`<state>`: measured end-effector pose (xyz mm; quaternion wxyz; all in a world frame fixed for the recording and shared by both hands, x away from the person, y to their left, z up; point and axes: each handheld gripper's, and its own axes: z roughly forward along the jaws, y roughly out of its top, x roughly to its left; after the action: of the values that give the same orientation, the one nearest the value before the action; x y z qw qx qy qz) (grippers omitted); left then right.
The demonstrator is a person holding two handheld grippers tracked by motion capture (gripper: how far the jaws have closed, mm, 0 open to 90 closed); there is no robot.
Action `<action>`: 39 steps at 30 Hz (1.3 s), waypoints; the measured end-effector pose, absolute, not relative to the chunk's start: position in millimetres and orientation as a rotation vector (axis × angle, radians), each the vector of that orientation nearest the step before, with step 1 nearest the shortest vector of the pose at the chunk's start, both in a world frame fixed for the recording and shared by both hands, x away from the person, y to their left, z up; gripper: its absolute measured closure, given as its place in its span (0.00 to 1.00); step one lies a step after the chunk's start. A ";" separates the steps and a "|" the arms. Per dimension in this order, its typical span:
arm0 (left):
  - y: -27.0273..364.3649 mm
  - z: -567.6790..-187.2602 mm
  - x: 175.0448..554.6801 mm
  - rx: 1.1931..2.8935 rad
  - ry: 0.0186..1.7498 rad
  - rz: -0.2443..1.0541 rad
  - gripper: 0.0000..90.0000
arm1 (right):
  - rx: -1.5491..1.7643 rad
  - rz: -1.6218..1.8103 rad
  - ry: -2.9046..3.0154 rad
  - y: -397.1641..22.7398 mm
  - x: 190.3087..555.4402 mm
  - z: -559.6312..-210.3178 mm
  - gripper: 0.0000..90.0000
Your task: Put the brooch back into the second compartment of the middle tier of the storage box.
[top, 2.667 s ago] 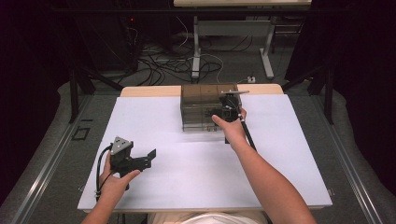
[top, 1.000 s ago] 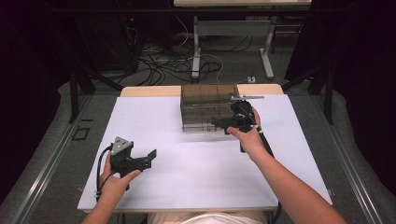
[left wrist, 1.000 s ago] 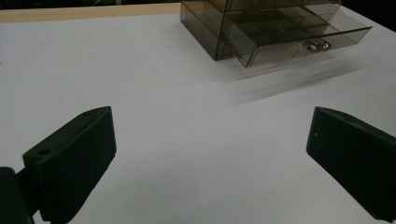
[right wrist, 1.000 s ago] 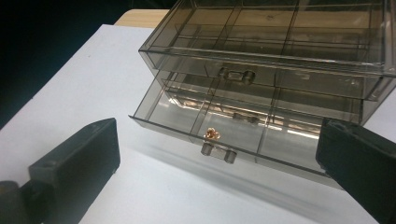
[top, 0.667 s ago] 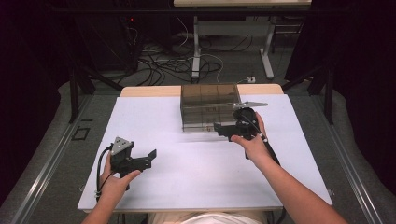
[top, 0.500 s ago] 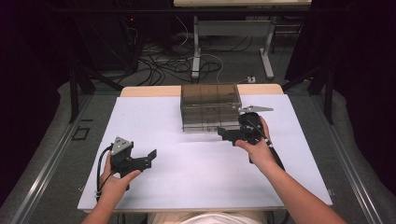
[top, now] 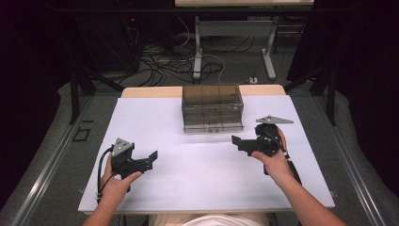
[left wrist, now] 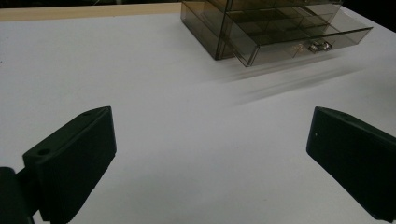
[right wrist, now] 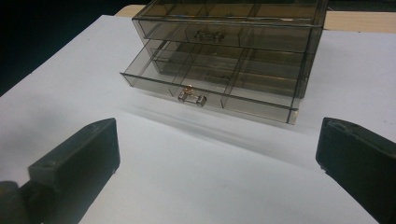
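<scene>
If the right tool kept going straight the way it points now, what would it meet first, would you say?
Most likely the pulled-out lower drawer of the smoky clear drawer box. In the right gripper view its front, with the small metal handle, lies ahead between the open right tool jaws, across bare white table.

1. The smoky drawer box (top: 212,107) stands at the far middle of the desk (top: 160,122), the one obstacle on it.
2. Its lower drawer (right wrist: 205,95) juts toward the person, taking room in front of the box.
3. Bare white desk lies open between the left gripper (top: 151,159) and right gripper (top: 236,142), and on both sides of the box.
</scene>
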<state>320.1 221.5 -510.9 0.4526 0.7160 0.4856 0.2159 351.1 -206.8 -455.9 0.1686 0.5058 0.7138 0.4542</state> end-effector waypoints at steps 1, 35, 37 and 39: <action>221.2 -511.1 320.0 1.762 1.201 0.528 0.02 | 1.440 1.291 2.025 -208.4 349.4 -456.9 0.00; 222.2 -510.7 321.1 1.762 1.207 0.525 0.02 | 1.640 1.234 1.863 -273.0 336.5 -510.5 0.00; 222.4 -510.8 321.3 1.762 1.207 0.525 0.02 | 1.646 1.242 1.861 -273.9 336.7 -510.9 0.00; 222.5 -510.8 321.4 1.763 1.207 0.526 0.02 | 1.644 1.234 1.854 -274.3 337.1 -511.7 0.00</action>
<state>321.4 222.5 -510.8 0.4535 0.7140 0.4891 0.2129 337.1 -274.3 -511.7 0.1857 0.5836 0.6582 0.4379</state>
